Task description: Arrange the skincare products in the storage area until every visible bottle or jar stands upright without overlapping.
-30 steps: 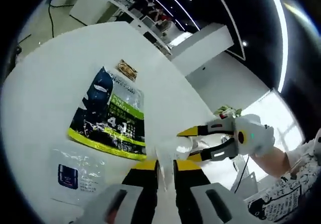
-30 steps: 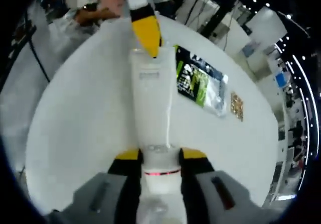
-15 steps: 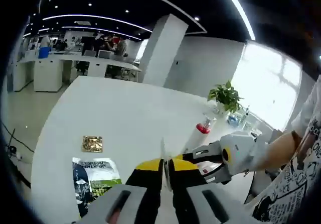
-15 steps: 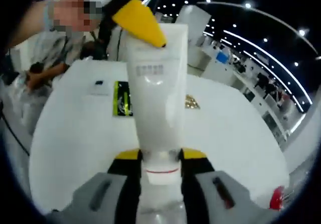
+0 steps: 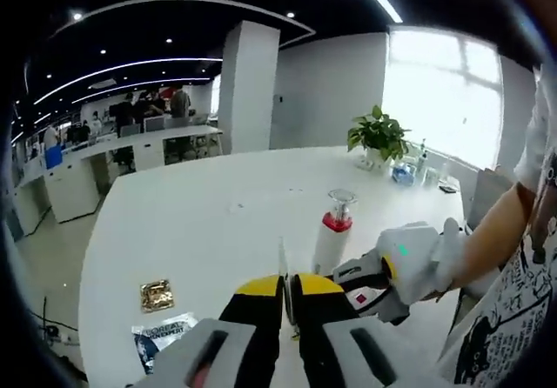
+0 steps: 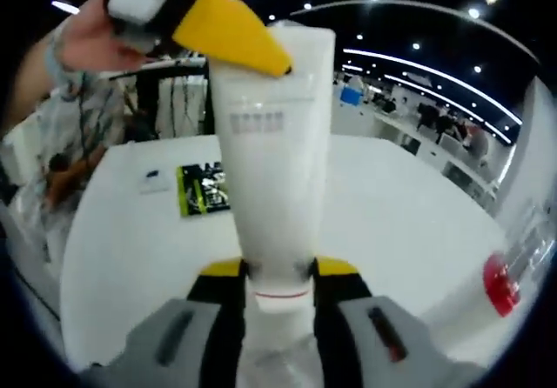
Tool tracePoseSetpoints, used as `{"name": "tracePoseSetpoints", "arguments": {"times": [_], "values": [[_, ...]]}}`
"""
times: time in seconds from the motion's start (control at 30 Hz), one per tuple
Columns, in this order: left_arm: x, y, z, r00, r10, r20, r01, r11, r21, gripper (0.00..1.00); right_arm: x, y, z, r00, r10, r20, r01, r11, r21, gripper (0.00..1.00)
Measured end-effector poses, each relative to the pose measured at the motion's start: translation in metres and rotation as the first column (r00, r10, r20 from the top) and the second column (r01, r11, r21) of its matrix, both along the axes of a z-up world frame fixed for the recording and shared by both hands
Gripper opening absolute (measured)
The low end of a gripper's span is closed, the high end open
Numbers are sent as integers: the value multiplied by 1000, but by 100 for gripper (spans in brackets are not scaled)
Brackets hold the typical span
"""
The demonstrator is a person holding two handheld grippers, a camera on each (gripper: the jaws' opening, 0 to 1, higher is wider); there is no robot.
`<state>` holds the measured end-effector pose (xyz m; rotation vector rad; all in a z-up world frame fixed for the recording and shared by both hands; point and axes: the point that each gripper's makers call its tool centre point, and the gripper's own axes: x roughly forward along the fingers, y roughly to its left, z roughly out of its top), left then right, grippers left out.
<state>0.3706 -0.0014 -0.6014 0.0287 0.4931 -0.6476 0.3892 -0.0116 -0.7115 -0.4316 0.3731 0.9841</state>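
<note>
A white tube (image 6: 274, 162) is held at both ends. My right gripper (image 6: 277, 270) is shut on its cap end, and the tube rises up the middle of the right gripper view. My left gripper (image 6: 233, 38) comes in at the top there, its yellow jaw pinching the flat crimped end. In the left gripper view my left gripper (image 5: 285, 285) is shut on that thin tube edge (image 5: 282, 262), with the right gripper (image 5: 370, 277) just to the right. A bottle with a red collar (image 5: 332, 236) stands upright on the white table (image 5: 200, 223); the same bottle (image 6: 500, 284) sits at the right edge.
A gold sachet (image 5: 157, 295) and a black-and-green sachet (image 5: 165, 336) lie flat on the table; the green sachet (image 6: 204, 188) lies beside a small white packet (image 6: 152, 179). A potted plant (image 5: 379, 131) stands at the far edge. A person's arm (image 5: 496, 231) is at right.
Both views have swung from looking down on the table to looking level across the room, the tube turning with them. Both grippers have kept their hold on it.
</note>
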Motion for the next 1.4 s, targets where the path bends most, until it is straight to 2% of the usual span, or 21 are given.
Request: {"name": "tracePoseSetpoints", "arguments": {"times": [0.17,0.3,0.43,0.5,0.57,0.6,0.67,0.7,0.77,0.9,1.0,1.03,1.07,1.2,1.3,1.4], "values": [[-3,-22,4,996,-85,33,85,996,3,6,1,-3,-1,998,-44,-43,46,997,54,27],[8,-24,3,995,-73,63,70,997,37,6,4,-5,-1,993,-75,-87,82,994,69,27],[12,-25,2,990,-88,112,80,994,71,8,3,-5,-3,989,-91,-114,101,992,82,28],[15,-28,-3,984,-105,142,90,990,109,10,3,-7,-3,982,-124,-140,137,986,91,28],[17,-25,-14,988,-92,126,70,983,169,17,4,-7,-3,979,-128,-158,144,985,98,28],[18,-25,-18,990,-81,117,60,984,170,24,3,-6,-3,980,-125,-154,140,986,95,29],[17,-26,-21,991,-74,114,58,989,136,32,2,-7,-3,981,-117,-152,132,987,92,29],[14,-30,-21,993,-74,95,68,996,63,32,2,-7,-3,981,-113,-157,128,987,91,29],[10,-30,-30,998,-53,43,54,998,-18,30,1,-8,-3,982,-106,-156,121,989,90,29],[9,-17,-59,1000,0,-20,1,998,62,30,-2,-11,-2,990,-74,-119,81,995,58,32],[7,-23,-67,999,11,-49,-11,1000,12,26,-7,-8,-1,993,-23,-118,30,998,56,35],[7,-26,-71,996,25,-80,-27,999,-21,24,-6,-9,-2,994,-9,-109,14,999,41,34],[7,-27,-74,996,22,-88,-24,1000,-13,20,-6,-10,-2,995,0,-98,3,999,32,33],[12,-31,-81,997,9,-80,-7,1000,21,20,-6,-10,-3,996,10,-87,-7,999,36,32],[12,-30,-82,998,-52,-47,56,995,86,19,-8,-10,-3,997,24,-70,-23,999,26,34],[11,-31,-81,995,-86,-41,89,992,89,18,-9,-12,-4,998,40,-55,-40,999,16,34]]}}
